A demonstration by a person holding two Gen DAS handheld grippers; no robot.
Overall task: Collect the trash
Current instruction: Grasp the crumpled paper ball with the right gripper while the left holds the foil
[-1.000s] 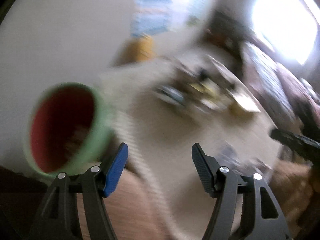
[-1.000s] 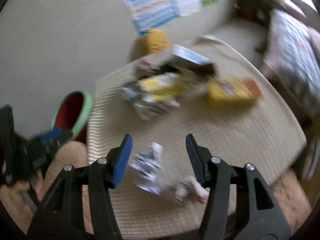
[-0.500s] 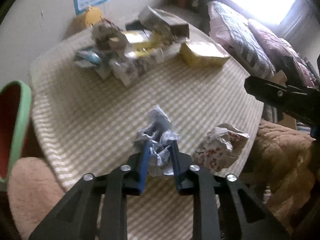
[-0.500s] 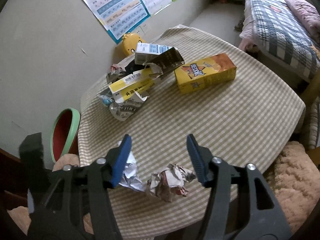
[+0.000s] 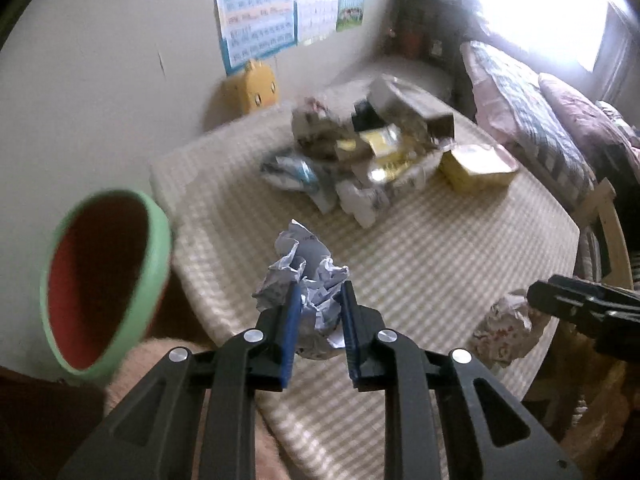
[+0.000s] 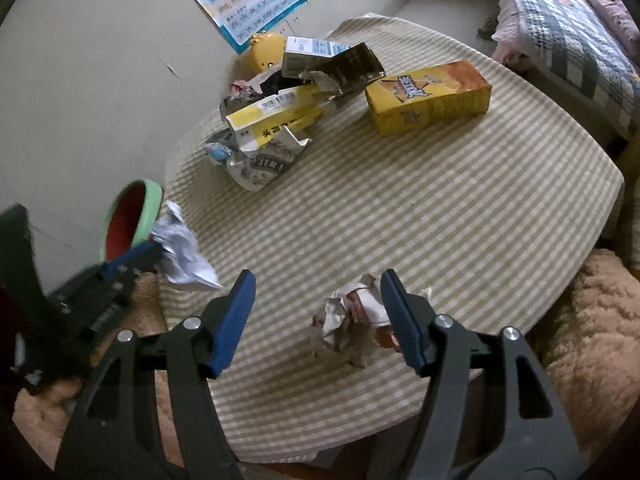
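My left gripper (image 5: 319,294) is shut on a crumpled white paper ball (image 5: 304,268) and holds it above the table's left edge, next to a green bin with a red inside (image 5: 100,280). The ball also shows in the right wrist view (image 6: 180,248), beside the bin (image 6: 132,216). My right gripper (image 6: 316,284) is open over the table's front edge. A crumpled brown-and-white wrapper (image 6: 352,324) lies between its jaws, close to the right one. The wrapper also shows in the left wrist view (image 5: 504,328).
A heap of torn boxes and wrappers (image 6: 280,128) and a yellow carton (image 6: 428,96) lie at the back of the striped tablecloth (image 6: 440,220). A yellow toy (image 6: 264,48) sits by the wall. A bed (image 6: 568,12) stands to the right. Fluffy tan cushions (image 6: 592,332) surround the table.
My left gripper has lifted the white paper ball off the table and swung it left toward the green bin. My right gripper has moved over the brown wrapper.
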